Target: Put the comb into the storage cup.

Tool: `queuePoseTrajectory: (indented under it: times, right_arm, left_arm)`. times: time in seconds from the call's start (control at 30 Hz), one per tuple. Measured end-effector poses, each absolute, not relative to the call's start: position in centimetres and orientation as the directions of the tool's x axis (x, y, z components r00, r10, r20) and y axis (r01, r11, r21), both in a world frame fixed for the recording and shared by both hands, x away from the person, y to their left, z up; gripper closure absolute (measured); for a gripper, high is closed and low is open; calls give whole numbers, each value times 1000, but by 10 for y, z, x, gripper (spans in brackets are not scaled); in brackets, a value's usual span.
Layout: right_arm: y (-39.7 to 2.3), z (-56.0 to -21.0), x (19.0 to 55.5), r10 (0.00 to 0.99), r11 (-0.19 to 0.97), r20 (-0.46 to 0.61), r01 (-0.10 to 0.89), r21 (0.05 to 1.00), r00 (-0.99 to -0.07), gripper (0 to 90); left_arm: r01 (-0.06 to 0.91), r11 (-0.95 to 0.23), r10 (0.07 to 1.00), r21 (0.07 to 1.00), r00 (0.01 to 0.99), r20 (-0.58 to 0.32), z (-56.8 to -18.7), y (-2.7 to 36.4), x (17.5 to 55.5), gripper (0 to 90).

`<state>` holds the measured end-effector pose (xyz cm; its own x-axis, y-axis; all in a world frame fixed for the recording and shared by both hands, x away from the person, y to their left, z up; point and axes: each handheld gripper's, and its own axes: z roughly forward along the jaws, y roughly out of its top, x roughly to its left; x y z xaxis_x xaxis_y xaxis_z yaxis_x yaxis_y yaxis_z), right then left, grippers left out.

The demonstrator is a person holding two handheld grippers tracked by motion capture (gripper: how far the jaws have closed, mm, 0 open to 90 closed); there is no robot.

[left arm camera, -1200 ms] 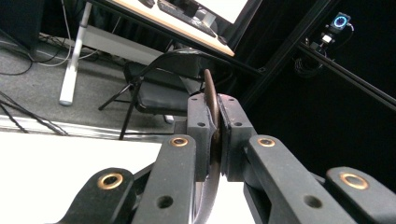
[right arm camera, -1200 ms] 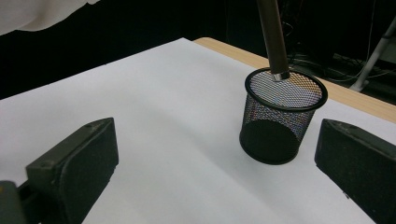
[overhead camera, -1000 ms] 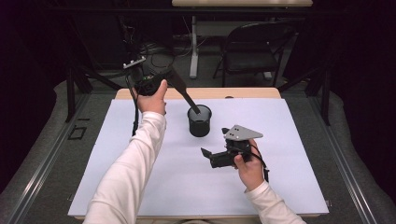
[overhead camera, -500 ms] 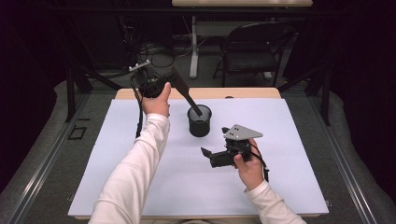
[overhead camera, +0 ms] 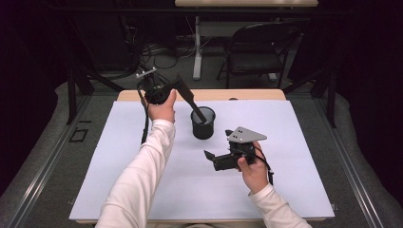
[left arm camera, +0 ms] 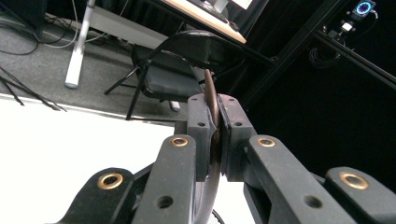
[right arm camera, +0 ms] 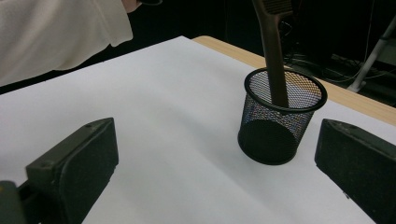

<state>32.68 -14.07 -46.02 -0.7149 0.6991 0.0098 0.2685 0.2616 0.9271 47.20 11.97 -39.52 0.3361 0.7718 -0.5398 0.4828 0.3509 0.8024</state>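
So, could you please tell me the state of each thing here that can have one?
Left gripper: shut on the dark utensil.
Right gripper: open, nothing between its jaws.
Dark utensil: tilted, lower end inside the cup.
Mesh cup: upright on the white sheet.

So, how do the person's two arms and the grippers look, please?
Both arms wear white long sleeves. The left gripper is black, with brass-coloured rivets on its jaw links and dark pads. The right gripper is black too, topped by a grey three-cornered plate with small holes; a black cable trails from each.
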Motion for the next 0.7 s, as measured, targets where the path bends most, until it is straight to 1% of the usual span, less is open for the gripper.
queuePoseTrajectory:
  times: [0.37, 0.7]
  right_arm:
    - [-143, -459, 327, 702, 252, 15, 268, 930, -712, 0]
    - [-156, -452, 332, 733, 223, 19, 266, 938, -680, 0]
  left_arm:
    - [501, 350, 769, 791, 328, -548, -408, 117, 474, 847]
    - [514, 354, 764, 781, 323, -559, -416, 115, 475, 848]
